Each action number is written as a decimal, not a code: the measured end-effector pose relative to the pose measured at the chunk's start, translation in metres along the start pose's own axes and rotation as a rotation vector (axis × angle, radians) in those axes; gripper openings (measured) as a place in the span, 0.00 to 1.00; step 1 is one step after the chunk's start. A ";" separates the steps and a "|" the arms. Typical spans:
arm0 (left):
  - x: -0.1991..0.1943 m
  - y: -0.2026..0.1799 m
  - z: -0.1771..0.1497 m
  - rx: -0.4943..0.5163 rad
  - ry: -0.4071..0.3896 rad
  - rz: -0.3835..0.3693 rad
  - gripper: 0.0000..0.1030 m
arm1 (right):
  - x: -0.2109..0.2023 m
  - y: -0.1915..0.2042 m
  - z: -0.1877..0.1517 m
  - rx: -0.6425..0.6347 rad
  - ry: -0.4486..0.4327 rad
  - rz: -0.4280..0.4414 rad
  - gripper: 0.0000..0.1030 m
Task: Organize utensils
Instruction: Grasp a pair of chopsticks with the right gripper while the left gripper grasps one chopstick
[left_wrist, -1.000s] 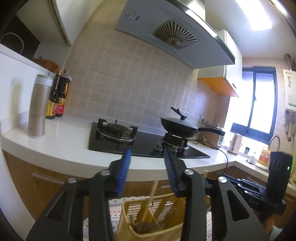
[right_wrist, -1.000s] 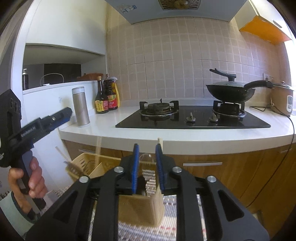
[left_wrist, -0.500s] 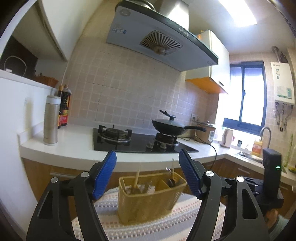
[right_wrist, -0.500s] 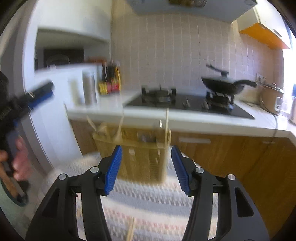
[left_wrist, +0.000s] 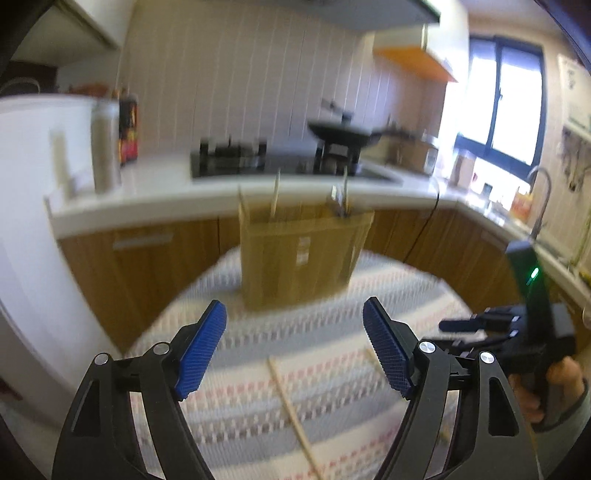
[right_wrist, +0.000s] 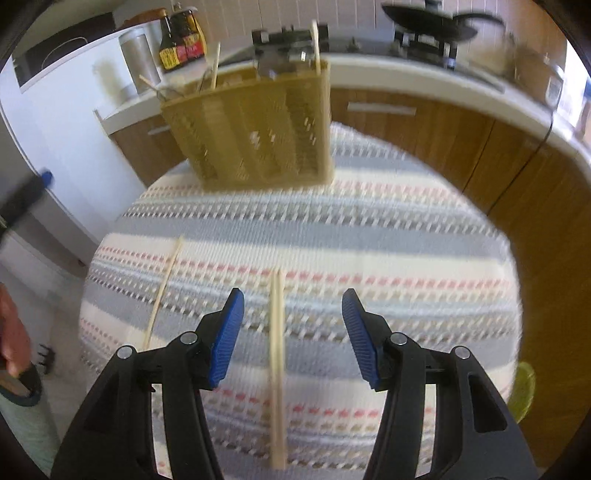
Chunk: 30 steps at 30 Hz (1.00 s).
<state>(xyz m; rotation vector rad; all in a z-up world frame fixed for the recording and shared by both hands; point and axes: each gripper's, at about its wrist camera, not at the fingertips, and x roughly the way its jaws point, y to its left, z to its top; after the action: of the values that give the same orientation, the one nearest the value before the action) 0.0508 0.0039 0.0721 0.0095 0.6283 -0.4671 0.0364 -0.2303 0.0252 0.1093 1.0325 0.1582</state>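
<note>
A yellow slotted utensil basket (left_wrist: 299, 254) stands at the far side of a round table and holds several chopsticks and utensils. In the right wrist view the basket (right_wrist: 255, 125) is ahead. A pair of wooden chopsticks (right_wrist: 276, 350) lies on the cloth right under my right gripper (right_wrist: 292, 295), which is open with nothing pressed between its blue pads. One more chopstick (right_wrist: 164, 288) lies to the left. My left gripper (left_wrist: 293, 306) hangs over the cloth with its jaws opening and nothing held. Below it lies a chopstick (left_wrist: 291, 402).
A striped cloth (right_wrist: 369, 229) covers the table. Behind it run wooden cabinets and a white counter (left_wrist: 155, 199) with a gas hob, a black wok (left_wrist: 340, 131), a steel flask (left_wrist: 105, 147) and sauce bottles. A green object (right_wrist: 524, 387) sits at the table's right edge.
Both grippers have tipped down from the counter toward the table and their jaws have spread wider. The basket now sits farther ahead, and the chopsticks on the cloth have come into view.
</note>
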 end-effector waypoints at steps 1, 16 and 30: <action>0.010 0.002 -0.008 -0.007 0.056 -0.011 0.72 | 0.004 0.002 -0.004 0.003 0.017 0.010 0.50; 0.083 0.011 -0.083 -0.021 0.460 -0.047 0.59 | 0.044 0.030 -0.041 -0.071 0.167 -0.021 0.37; 0.116 -0.010 -0.084 0.163 0.605 -0.013 0.51 | 0.066 0.031 -0.036 -0.089 0.245 -0.027 0.21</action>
<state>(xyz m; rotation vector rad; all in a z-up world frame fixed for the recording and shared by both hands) 0.0816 -0.0417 -0.0609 0.3107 1.1814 -0.5296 0.0365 -0.1875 -0.0437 -0.0052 1.2686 0.1959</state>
